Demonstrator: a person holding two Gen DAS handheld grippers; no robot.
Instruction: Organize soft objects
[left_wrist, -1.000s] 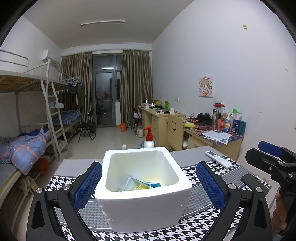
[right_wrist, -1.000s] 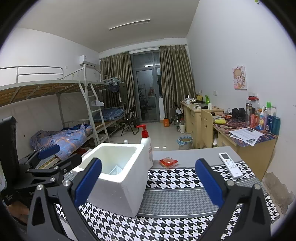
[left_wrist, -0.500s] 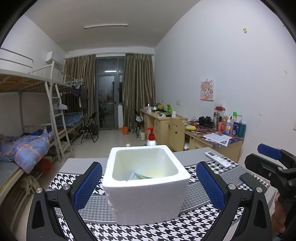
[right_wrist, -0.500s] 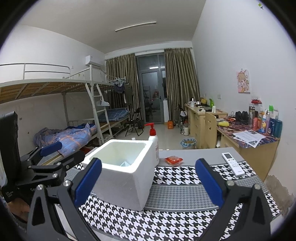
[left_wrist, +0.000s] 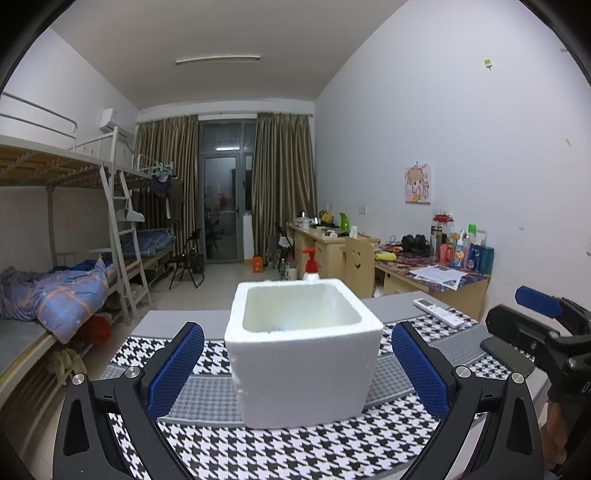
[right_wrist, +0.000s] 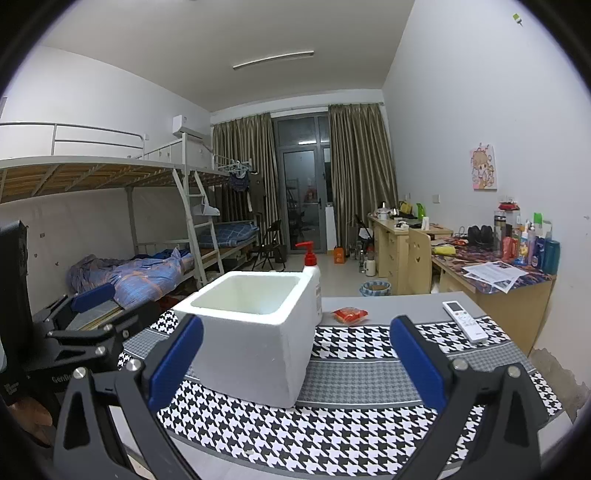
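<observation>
While both grippers are hovering wide open and empty over the black-and-white houndstooth table mat (right_wrist: 369, 435), the one soft object in view, a small crinkled orange-red plastic packet (right_wrist: 349, 315), is lying flat on the grey tabletop beyond the mat's far edge, ahead of and slightly left of centre for the right gripper (right_wrist: 295, 362), with its long axis running left to right across that view. The right gripper is judged the nearer of the two, since the left gripper (left_wrist: 297, 365) is facing the square white foam box (left_wrist: 303, 350), whose thick, matte, grainy walls are hiding the packet from the left wrist view. The box is standing upright on the mat, its contents not being visible. A white pump bottle with a red nozzle (right_wrist: 312, 273) is standing just behind the box, and a slim white remote control (right_wrist: 464, 320) is lying to the packet's right, well apart.
</observation>
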